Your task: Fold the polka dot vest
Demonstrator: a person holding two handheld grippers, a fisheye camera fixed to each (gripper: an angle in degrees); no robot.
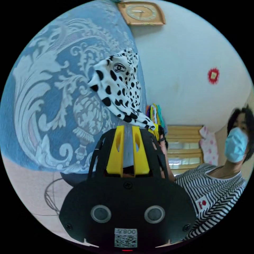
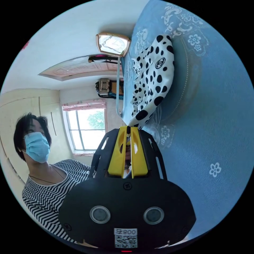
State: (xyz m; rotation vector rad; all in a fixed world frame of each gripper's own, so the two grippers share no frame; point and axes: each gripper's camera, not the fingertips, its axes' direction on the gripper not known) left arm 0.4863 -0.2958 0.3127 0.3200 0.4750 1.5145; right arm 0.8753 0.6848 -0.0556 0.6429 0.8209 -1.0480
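The polka dot vest [image 2: 152, 79], white with black spots of uneven size and a small round emblem, hangs bunched in a drawn-out fold against the blue bedspread [image 2: 211, 119]; in the left gripper view we see the same vest [image 1: 119, 87] gathered into a tapering strip over the bedspread's [image 1: 53, 105] pale scrollwork pattern. We find the right gripper [image 2: 128, 128] clenched on the vest's narrow lower tip, its two yellow jaws pressed together with the cloth pinched between them. In the left gripper view, the left gripper [image 1: 127, 127] has its yellow jaws standing slightly apart with a gap of bedspread visible between them, and the vest's tail ends just beside them at a second yellow-jawed gripper [image 1: 155, 130]; we cannot tell whether the left gripper touches the cloth. Beyond the bedspread's edge we note a framed wall clock [image 1: 141, 12], also seen in the right gripper view [image 2: 113, 44], a pale wall, a window [image 2: 86, 129], and a person in a striped shirt [image 2: 47, 195] and face mask.
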